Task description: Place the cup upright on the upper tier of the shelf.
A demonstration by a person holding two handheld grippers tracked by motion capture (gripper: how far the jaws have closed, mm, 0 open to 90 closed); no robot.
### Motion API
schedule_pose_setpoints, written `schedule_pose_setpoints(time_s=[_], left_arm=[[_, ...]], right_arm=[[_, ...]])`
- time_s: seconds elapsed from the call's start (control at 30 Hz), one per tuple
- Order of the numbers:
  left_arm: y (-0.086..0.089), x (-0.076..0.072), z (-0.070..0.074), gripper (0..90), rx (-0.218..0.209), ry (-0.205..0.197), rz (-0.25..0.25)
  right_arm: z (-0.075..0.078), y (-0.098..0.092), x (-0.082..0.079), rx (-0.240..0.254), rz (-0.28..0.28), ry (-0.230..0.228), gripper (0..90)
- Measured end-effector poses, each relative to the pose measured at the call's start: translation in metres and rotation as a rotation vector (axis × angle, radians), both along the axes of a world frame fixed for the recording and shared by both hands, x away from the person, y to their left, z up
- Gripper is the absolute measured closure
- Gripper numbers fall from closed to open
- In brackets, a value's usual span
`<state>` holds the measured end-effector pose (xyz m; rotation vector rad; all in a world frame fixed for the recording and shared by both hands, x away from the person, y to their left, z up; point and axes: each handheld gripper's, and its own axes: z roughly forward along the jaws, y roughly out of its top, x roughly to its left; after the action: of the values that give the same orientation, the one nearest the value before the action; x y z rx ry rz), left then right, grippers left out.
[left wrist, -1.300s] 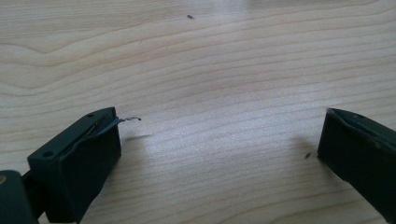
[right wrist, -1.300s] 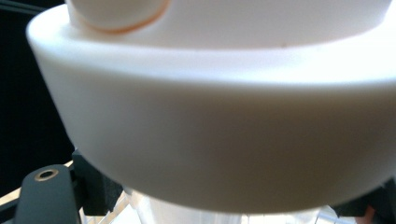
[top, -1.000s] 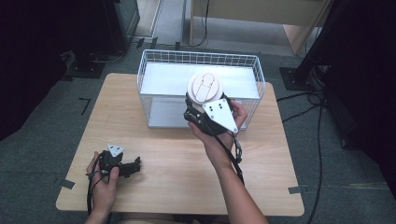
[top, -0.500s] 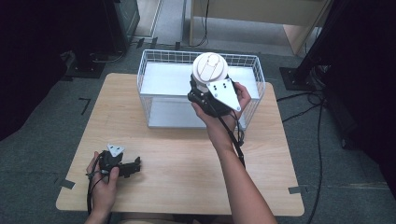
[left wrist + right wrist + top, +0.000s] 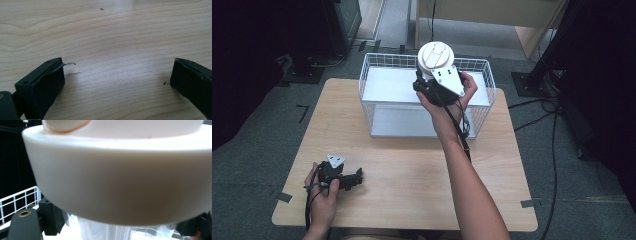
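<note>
At the lower left of the high view my left gripper rests on the wooden table, its jaws spread wide over bare wood. Farther up, right of centre, my right gripper pinches a clear cup just below its white lid. The cup stands upright above the gripper, over the wire basket.

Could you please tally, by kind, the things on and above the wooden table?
Grippers: 2, left gripper and right gripper
Lidded cups: 1, cup
Wire baskets: 1, basket
Total: 4
</note>
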<state>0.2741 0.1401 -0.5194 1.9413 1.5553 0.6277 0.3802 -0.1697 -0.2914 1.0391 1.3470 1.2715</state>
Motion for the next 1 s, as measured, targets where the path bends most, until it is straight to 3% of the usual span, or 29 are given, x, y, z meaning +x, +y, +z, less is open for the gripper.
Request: schedule_pose_setpoints(time_s=[0.5, 0.67, 1.0], left_arm=[[0.0, 0.0, 0.0, 0.0, -0.001, -0.001, 0.001], [0.0, 0.0, 0.0, 0.0, -0.001, -0.001, 0.001], [0.0, 0.0, 0.0, 0.0, -0.001, -0.001, 0.001]], right_arm=[[-0.005, -0.005, 0.029, 0.05, -0.013, 0.044, 16.2], [-0.005, -0.012, 0.038, 0.122, -0.032, 0.075, 16.1], [-0.005, -0.017, 0.044, 0.136, -0.013, 0.12, 15.1]])
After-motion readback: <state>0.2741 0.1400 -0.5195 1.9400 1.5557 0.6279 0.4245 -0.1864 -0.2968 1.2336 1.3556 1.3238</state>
